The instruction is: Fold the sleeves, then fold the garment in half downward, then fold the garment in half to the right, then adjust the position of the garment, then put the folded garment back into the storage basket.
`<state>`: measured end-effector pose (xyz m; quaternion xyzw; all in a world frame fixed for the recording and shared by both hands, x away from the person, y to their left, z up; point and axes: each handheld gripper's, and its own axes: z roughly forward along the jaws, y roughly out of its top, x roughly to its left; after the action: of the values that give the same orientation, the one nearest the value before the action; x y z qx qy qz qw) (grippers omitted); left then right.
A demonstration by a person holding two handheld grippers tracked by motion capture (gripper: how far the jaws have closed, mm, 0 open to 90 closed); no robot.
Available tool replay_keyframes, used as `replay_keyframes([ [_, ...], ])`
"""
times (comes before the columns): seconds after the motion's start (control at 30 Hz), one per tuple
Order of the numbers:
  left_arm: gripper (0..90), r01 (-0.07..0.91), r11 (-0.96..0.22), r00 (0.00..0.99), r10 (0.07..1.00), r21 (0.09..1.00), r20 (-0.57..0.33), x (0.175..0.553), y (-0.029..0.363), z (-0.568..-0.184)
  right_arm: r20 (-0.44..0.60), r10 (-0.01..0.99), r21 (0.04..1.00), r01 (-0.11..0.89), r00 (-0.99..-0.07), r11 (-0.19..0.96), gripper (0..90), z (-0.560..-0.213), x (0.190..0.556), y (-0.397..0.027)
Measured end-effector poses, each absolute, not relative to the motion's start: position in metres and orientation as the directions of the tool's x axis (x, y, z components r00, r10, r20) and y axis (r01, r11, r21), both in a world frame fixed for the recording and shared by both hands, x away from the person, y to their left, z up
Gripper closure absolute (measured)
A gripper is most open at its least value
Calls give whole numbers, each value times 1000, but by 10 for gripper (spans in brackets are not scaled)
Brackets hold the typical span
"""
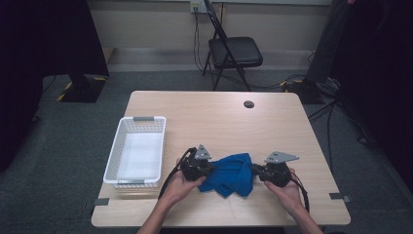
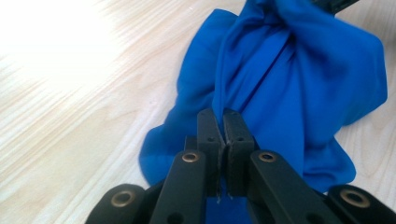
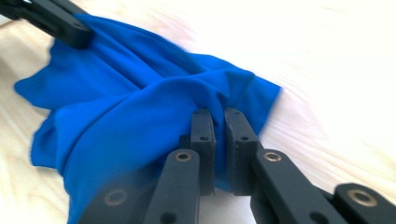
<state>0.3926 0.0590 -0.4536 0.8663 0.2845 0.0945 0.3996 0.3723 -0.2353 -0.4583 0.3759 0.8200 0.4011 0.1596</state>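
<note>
two hand-held tongs pinch a crumpled blue cloth [image 1: 233,174] on a light wooden table [image 1: 214,114].
left tongs [image 2: 223,122] and right tongs [image 3: 218,120] each clamp one end.

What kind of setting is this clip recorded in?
Probably a lab or recording room, not a home: a lone wooden table on grey carpet, a folding chair by a wall socket, cables across the floor, dark curtains.
</note>
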Motion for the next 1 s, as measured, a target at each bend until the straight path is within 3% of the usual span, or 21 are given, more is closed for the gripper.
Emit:
replay_keyframes([
  [0.63, 880, 443, -489, 787, 614, 751, -64, 398, 72, -452, 20, 798, 772, 517, -602, 370, 806, -458, 378, -263],
  [1.0, 881, 469, -440, 747, 660, 766, -78, 404, 89, -452, 17, 828, 773, 533, -560, 344, 899, -455, 383, -278],
])
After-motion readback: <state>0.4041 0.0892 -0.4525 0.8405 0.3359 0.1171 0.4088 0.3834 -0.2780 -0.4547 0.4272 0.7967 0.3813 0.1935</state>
